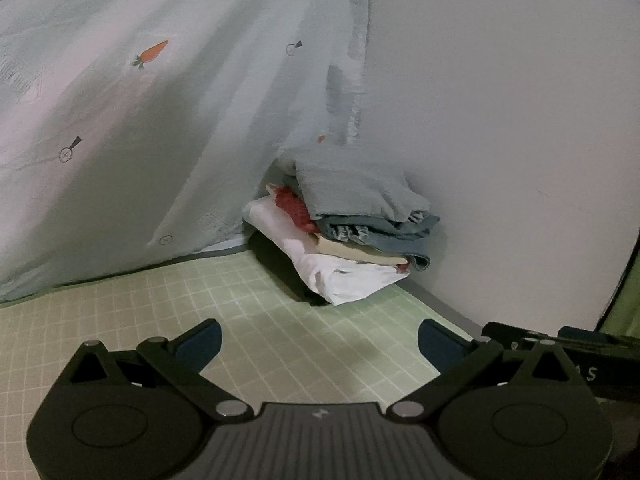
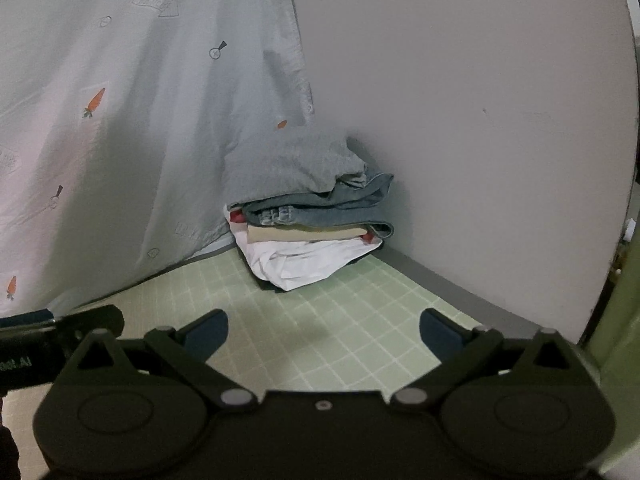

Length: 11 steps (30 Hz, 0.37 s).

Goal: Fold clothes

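Observation:
A stack of folded clothes (image 1: 348,224) sits in the far corner on the green checked mat (image 1: 248,320). A grey-blue garment lies on top, denim under it, then beige, red and white pieces. The stack also shows in the right wrist view (image 2: 308,216). My left gripper (image 1: 320,344) is open and empty, held over the mat well short of the stack. My right gripper (image 2: 324,332) is open and empty too, beside the left one. Part of the right gripper (image 1: 560,340) shows at the right edge of the left wrist view.
A pale curtain with carrot prints (image 1: 152,92) hangs on the left down to the mat. A plain white wall (image 1: 500,140) closes the right side, with a grey baseboard (image 2: 460,288). The green mat (image 2: 340,320) lies between the grippers and the stack.

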Tool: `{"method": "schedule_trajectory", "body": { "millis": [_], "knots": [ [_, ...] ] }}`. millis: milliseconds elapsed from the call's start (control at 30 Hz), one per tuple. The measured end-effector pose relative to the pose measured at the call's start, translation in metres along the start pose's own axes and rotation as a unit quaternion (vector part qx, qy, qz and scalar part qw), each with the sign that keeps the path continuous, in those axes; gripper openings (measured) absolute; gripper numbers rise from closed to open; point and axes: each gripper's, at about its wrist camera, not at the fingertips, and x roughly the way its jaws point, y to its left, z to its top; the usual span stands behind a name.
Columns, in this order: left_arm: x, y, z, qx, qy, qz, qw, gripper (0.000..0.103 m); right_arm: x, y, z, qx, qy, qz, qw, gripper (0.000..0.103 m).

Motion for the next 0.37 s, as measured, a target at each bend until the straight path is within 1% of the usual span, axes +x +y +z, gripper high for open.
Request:
{"method": "schedule_trajectory", "body": {
  "millis": [367],
  "knots": [
    [-0.0029, -0.0077, -0.0007, 0.013, 0.006, -0.009, 0.9999, 0.103, -0.0042, -0.0048, -0.004, 0.008, -0.002, -0.002, 1.0, 0.103]
  ]
}}
